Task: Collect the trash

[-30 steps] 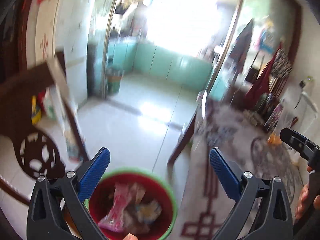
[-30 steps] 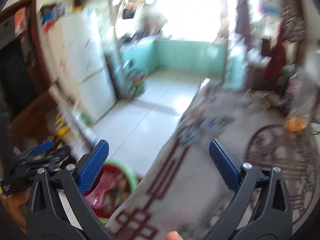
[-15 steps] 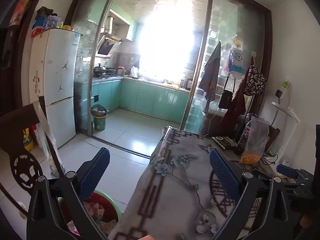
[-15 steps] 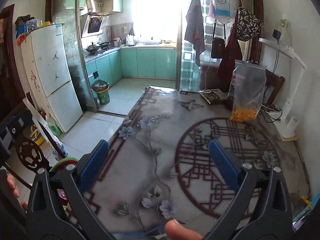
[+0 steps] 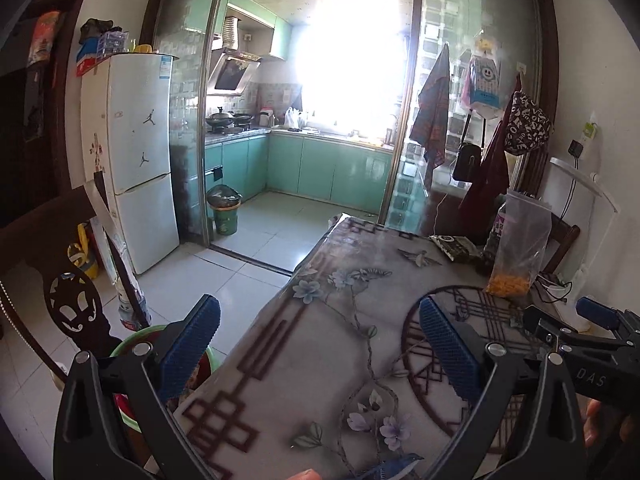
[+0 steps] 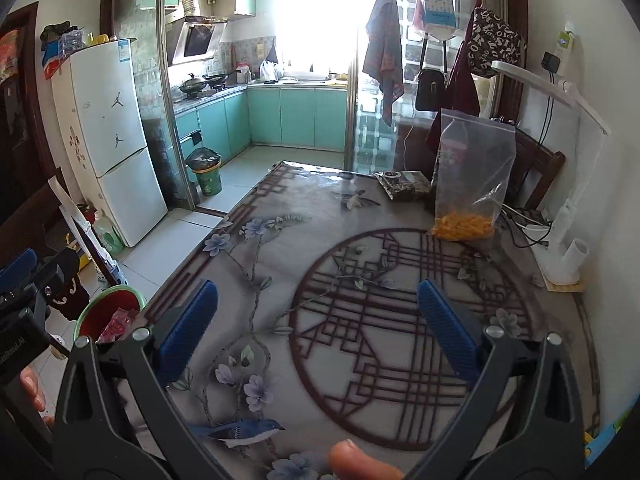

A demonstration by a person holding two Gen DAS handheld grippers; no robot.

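Left gripper point(image 5: 316, 344): fingers stood apart, nothing between them, over the bench's left edge.
Right gripper point(image 6: 316, 328): fingers apart as well, empty, over the middle of the bench point(image 6: 360, 208).
Trash: wrappers lay in the red bin point(image 6: 110, 314) on the floor beside the bench's near left corner.
Left on the bench: a dark packet point(image 6: 404, 186) and a clear bag of orange snacks point(image 6: 468, 184) near the far right corner; whether either was trash I could not tell.
Progress: judged near done, no loose litter visible.
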